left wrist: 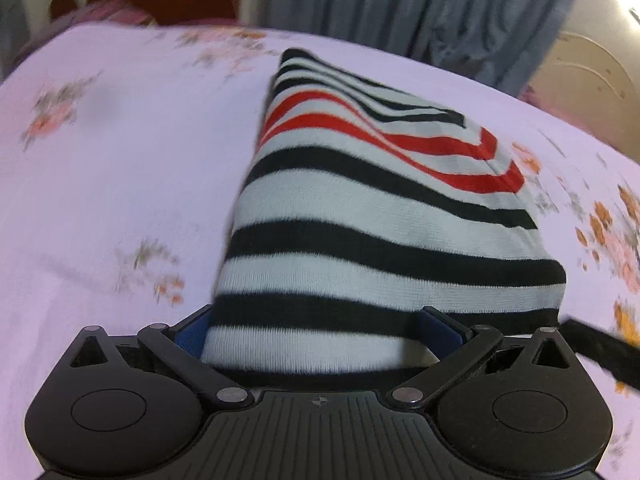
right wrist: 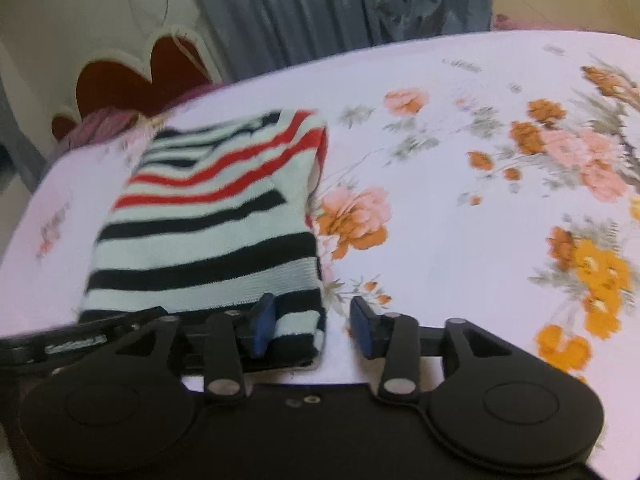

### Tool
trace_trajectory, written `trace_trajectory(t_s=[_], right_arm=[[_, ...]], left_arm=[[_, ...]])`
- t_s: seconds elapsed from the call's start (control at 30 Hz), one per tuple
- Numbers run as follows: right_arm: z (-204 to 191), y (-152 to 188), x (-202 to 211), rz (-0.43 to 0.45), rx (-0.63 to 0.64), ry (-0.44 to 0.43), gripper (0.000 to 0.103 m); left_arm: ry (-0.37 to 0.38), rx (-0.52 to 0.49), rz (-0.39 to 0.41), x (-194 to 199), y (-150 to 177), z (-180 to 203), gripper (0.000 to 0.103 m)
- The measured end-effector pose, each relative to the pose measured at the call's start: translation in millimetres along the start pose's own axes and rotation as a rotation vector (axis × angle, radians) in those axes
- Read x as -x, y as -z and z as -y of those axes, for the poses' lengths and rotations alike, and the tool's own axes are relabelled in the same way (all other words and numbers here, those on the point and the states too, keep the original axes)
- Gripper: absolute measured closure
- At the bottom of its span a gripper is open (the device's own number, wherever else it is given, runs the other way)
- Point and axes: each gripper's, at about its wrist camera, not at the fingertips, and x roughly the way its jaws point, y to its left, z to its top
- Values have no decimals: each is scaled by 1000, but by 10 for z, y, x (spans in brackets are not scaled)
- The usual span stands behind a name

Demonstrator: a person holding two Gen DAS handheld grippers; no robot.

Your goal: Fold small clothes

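Striped garment (left wrist: 372, 240) between left fingers (left wrist: 192, 336)

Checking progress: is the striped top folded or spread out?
Folded: the striped top is a compact, layered rectangle on the bedsheet.

A pale bedsheet (right wrist: 460, 220) printed with orange and pink flowers (right wrist: 356, 216) covers the whole flat surface. Behind its far edge hangs a grey-blue curtain (right wrist: 340, 4) in loose folds. To the left of the curtain stands a dark red headboard (right wrist: 132, 80) with a scalloped cream border. A bit of purple cloth (right wrist: 100, 124) lies at the sheet's far left corner, just in front of the headboard. A cream wall (left wrist: 592, 72) shows right of the curtain.
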Motion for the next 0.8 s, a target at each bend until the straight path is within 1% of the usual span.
trace_trajectory(t_s=[0.1, 0.17, 0.2, 0.23, 0.3, 0.33, 0.37, 0.43, 0.53, 0.57, 0.6, 0.67, 0.73, 0.77, 0.8], right_arm=[[45, 90, 256, 18, 33, -4, 51], [71, 159, 449, 30, 56, -21, 47], [77, 203, 559, 37, 72, -30, 46], [76, 233, 653, 42, 89, -36, 44], [70, 306, 867, 53, 131, -50, 42], [74, 337, 967, 57, 148, -59, 42], [71, 376, 1066, 63, 162, -67, 41], [57, 447, 1276, 82, 190, -80, 38], [30, 552, 1576, 124, 234, -89, 37], [36, 590, 1677, 138, 242, -99, 36], [37, 633, 1768, 148, 247, -108, 35], [59, 729, 1953, 167, 247, -124, 32], [68, 826, 2108, 181, 257, -137, 32], [72, 878, 2186, 188, 267, -141, 32], [75, 926, 2256, 195, 275, -144, 32]], left_arm=[[-12, 37, -10, 142, 60, -19, 0], [-15, 49, 5, 302, 132, -20, 0], [-1, 47, 19, 393, 169, -23, 0], [37, 49, 32, 499, 211, -38, 0], [194, 87, 69, 737, 299, -128, 0], [229, 135, 110, 871, 364, -178, 0], [193, 155, 150, 1029, 435, -180, 0], [52, 69, 201, 1310, 541, -60, 0], [-166, -47, 280, 1669, 731, 132, 0], [-211, -67, 280, 1785, 793, 178, 0], [-218, -74, 261, 1873, 828, 199, 0], [-165, -46, 213, 2054, 941, 210, 0], [-97, 13, 196, 2222, 1059, 194, 0], [-97, 22, 206, 2316, 1139, 208, 0], [-140, 4, 220, 2385, 1205, 261, 0]])
